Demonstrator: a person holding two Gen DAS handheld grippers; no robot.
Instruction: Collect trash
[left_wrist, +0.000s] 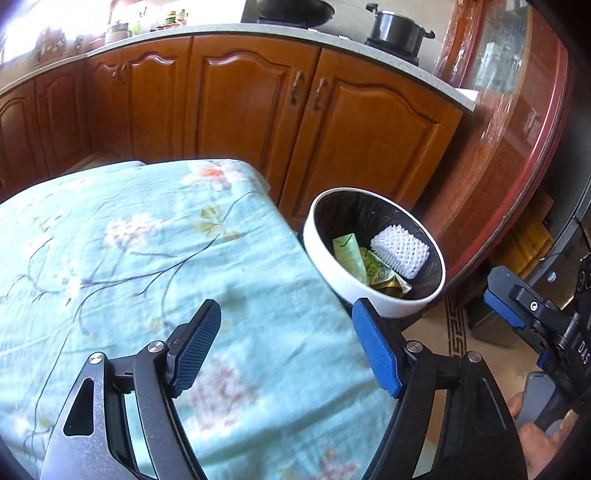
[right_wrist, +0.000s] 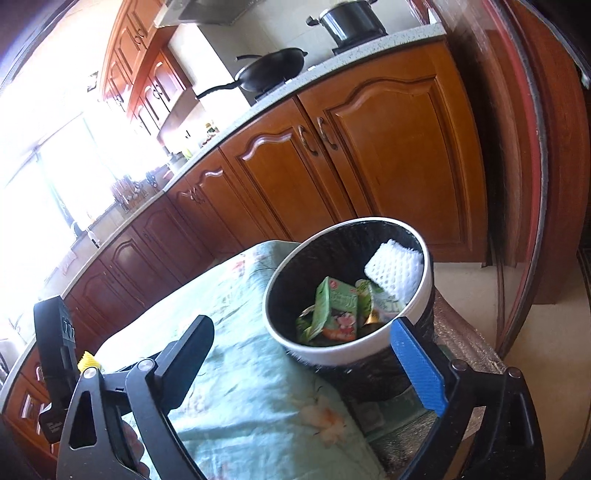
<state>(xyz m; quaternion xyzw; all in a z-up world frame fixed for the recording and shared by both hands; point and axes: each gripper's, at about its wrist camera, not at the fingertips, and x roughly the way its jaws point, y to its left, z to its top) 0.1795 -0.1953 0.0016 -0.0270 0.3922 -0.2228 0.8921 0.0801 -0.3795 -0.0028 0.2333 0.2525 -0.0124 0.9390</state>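
A table draped in a pale green floral cloth (left_wrist: 147, 258) fills the left of the kitchen scene, its visible surface bare of litter, with wooden cabinets (left_wrist: 258, 103) behind. Above it the left gripper (left_wrist: 286, 343) hangs with jaws spread wide and nothing between them. To the right, a white-rimmed bin (left_wrist: 332, 266) lined with a black bag stands just beside the table's corner, evidently placed for easy drops; inside lie a white foam net (left_wrist: 400, 251), a green carton (right_wrist: 336, 306) and crumpled wrappers (left_wrist: 384, 278). The right gripper (right_wrist: 306, 350), aimed toward the bin, is likewise fully open and empty. Judging by the cleared cloth, the collection looks close to done.
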